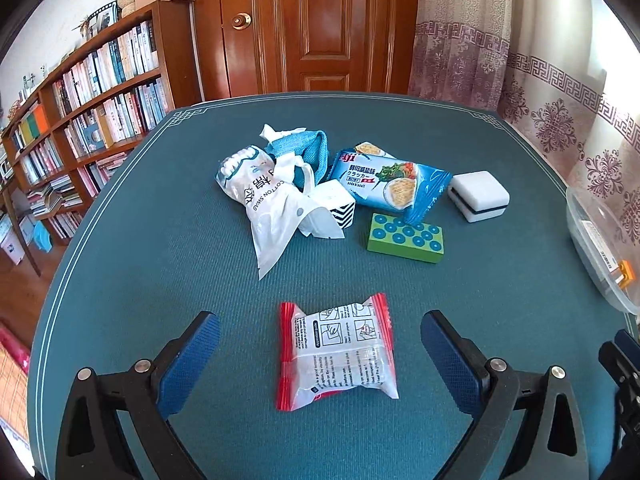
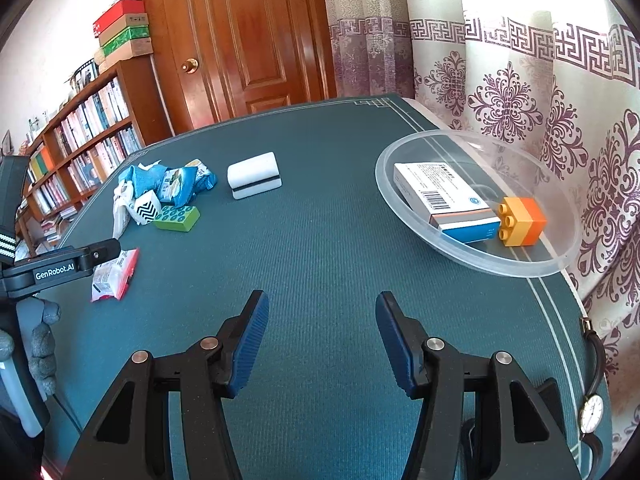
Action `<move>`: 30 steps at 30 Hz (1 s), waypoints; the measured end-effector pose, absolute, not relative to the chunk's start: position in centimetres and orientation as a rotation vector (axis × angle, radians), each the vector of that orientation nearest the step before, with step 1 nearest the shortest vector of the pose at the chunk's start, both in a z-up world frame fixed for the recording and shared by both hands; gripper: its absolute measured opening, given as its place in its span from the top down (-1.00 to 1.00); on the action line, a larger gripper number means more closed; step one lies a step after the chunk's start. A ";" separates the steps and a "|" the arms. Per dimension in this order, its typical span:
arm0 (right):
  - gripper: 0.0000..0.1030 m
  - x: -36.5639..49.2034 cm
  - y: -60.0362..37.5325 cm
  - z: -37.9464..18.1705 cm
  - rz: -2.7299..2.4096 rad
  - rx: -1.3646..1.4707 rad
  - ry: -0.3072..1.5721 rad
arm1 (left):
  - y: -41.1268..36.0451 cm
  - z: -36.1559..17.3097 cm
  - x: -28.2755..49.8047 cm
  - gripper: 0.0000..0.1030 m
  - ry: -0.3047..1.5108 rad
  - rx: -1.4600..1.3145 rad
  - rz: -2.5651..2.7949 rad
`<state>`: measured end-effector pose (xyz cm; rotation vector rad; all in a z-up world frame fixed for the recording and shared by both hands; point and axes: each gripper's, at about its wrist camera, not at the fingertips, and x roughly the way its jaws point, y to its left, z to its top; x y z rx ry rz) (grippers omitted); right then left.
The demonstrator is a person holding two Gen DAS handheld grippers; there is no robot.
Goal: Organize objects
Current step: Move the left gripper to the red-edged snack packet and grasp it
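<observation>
From the left wrist view, the left tongs (image 1: pixel 320 344) are spread wide over the green bench (image 1: pixel 160 300), and nothing is between the blue pads (image 1: pixel 192 364). The red-and-white packet (image 1: pixel 338 354) lies flat on the bench between the two fingers, touching neither. Its long axis runs almost straight away from the camera, with its red sealed edge along the left side. Farther off lie a cotton swab bag (image 1: pixel 264 200), a cracker packet (image 1: pixel 390 186), a green dotted block (image 1: pixel 406 238) and a white sponge (image 1: pixel 478 196).

From the right wrist view, the right tongs (image 2: pixel 320 336) stand partly spread above bare bench, pinching nothing. The packet (image 2: pixel 114 276) is far to the left, half hidden under the left tongs. At the right, a clear plastic bowl (image 2: pixel 400 200) holds a white medicine box (image 2: pixel 440 196) and an orange brick (image 2: pixel 522 222), which touch each other.
</observation>
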<state>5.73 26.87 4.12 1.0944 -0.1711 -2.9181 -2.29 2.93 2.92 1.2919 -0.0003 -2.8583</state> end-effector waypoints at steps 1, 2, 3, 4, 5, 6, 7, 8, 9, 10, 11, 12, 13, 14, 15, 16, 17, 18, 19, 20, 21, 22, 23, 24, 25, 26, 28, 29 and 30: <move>-0.11 5.7 26.7 4.1 -2.915 1.097 -0.170 | 2.8 2.7 -2.3 -0.99 0.002 1.300 -2.855; -0.11 5.7 26.6 4.0 -2.912 1.101 -0.168 | 2.8 2.5 -2.4 -0.99 0.004 1.311 -2.852; -0.11 5.6 26.5 3.9 -2.909 1.104 -0.166 | 2.7 2.3 -2.5 -0.99 0.002 1.325 -2.851; -0.11 5.6 26.3 3.9 -2.907 1.107 -0.166 | 2.7 2.0 -2.5 -0.99 0.000 1.336 -2.850; -0.11 5.5 26.2 3.8 -2.906 1.110 -0.165 | 2.6 1.8 -2.6 -0.99 -0.004 1.345 -2.849; -0.11 5.5 26.2 3.7 -2.904 1.114 -0.166 | 2.6 1.6 -2.6 -0.99 -0.009 1.353 -2.846; -0.11 5.4 26.1 3.7 -2.903 1.117 -0.167 | 2.6 1.4 -2.6 -0.99 -0.010 1.360 -2.842; -0.11 5.4 26.1 3.6 -2.901 1.120 -0.167 | 2.6 1.2 -2.7 -0.99 -0.007 1.367 -2.838; -0.11 5.3 26.0 3.5 -2.900 1.123 -0.167 | 2.5 1.1 -2.8 -0.99 -0.003 1.373 -2.834; -0.11 5.3 25.9 3.5 -2.898 1.126 -0.167 | 2.5 0.9 -2.8 -0.99 0.002 1.379 -2.831; -0.11 5.2 25.8 3.4 -2.896 1.129 -0.166 | 2.4 0.8 -2.9 -0.99 0.007 1.385 -2.829; -0.11 5.2 25.7 3.3 -2.893 1.133 -0.166 | 2.3 0.7 -2.9 -0.99 0.012 1.390 -2.827; -0.11 5.1 25.6 3.2 -2.891 1.136 -0.165 | 2.2 0.6 -3.0 -0.99 0.017 1.395 -2.827; -0.11 5.1 25.5 3.2 -2.888 1.139 -0.164 | 2.2 0.6 -3.0 -0.99 0.020 1.398 -2.828; -0.11 5.0 25.4 3.1 -2.885 1.142 -0.163 | 2.2 0.5 -3.0 -0.99 0.020 1.397 -2.830; -0.11 4.9 25.3 3.0 -2.882 1.144 -0.160 | 2.2 0.5 -2.9 -0.98 0.018 1.395 -2.831; -0.11 4.9 25.2 2.9 -2.879 1.147 -0.157 | 2.2 0.4 -2.9 -0.96 0.018 1.393 -2.834; -0.11 4.8 25.0 2.9 -2.875 1.150 -0.153 | 2.2 0.3 -2.9 -0.93 0.015 1.394 -2.840; -0.11 4.8 24.9 2.8 -2.871 1.153 -0.149 | 2.3 0.3 -2.9 -0.85 0.010 1.397 -2.844; -0.11 4.7 24.7 2.7 -2.867 1.155 -0.145 | 2.4 0.2 -2.8 -0.74 0.004 1.402 -2.846; -0.11 4.6 24.5 2.7 -2.863 1.157 -0.139 | 2.5 0.1 -2.8 -0.70 -0.009 1.400 -2.844; -0.11 4.6 24.4 2.7 -2.858 1.158 -0.134 | 2.6 0.1 -2.7 -0.63 -0.026 1.384 -2.850; -0.11 4.5 24.2 2.6 -2.853 1.160 -0.129 | 2.7 0.1 -2.6 -0.57 -0.033 1.378 -2.860; -0.11 4.4 24.0 2.6 -2.849 1.161 -0.124 | 2.7 0.1 -2.6 -0.54 -0.035 1.377 -2.869; -0.11 4.3 23.8 2.6 -2.845 1.163 -0.120 | 2.8 0.1 -2.6 -0.49 -0.036 1.375 -2.875; -0.11 4.2 23.6 2.5 -2.840 1.164 -0.115 | 2.8 0.1 -2.5 -0.44 -0.039 1.371 -2.881; -0.11 3.9 23.3 2.5 -2.830 1.166 -0.108 | 2.8 0.2 -2.4 -0.35 -0.048 1.363 -2.891; -0.11 3.8 23.0 2.5 -2.824 1.167 -0.103 | 2.8 0.2 -2.3 -0.31 -0.049 1.361 -2.897; -0.11 3.6 22.8 2.5 -2.818 1.169 -0.099 | 2.7 0.2 -2.3 -0.28 -0.048 1.359 -2.903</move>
